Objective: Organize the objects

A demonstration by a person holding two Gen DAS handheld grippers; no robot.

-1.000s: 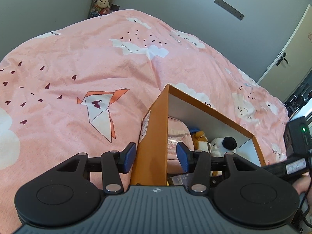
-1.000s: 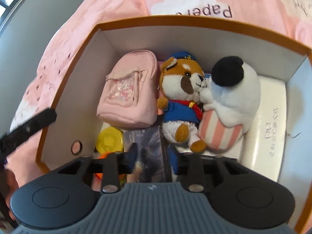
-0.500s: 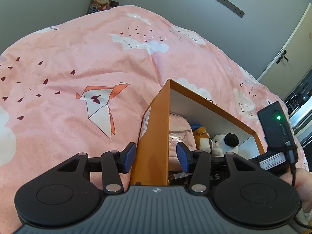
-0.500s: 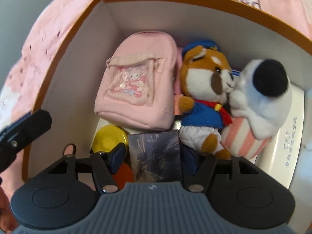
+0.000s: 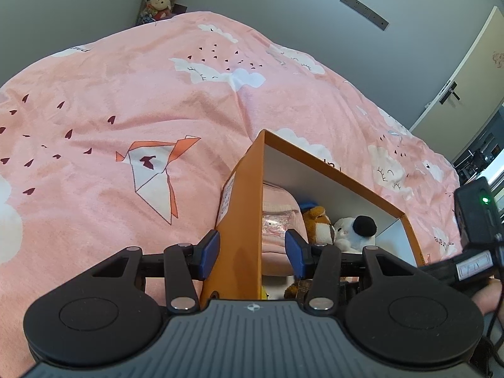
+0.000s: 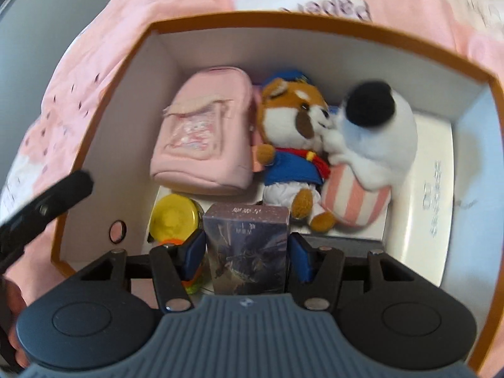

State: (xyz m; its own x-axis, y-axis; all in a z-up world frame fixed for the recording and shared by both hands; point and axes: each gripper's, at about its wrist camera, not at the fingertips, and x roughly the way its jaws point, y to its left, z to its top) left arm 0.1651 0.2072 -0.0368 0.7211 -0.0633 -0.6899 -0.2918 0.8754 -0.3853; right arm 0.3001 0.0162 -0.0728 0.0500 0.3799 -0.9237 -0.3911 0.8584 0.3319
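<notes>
A dark printed card box (image 6: 249, 249) is standing upright at the near end of the orange box (image 6: 315, 20), between the right gripper (image 6: 246, 253) pads, whose jaws are closing with slim gaps showing. A second ago they were narrower. The left gripper (image 5: 252, 250) is straddling the box's left wall, jaws apart.

An orange box (image 6: 104, 145) on the pink bedspread holds a pink pouch (image 6: 204, 138), two plush toys and a dark card box (image 6: 249, 245).
</notes>
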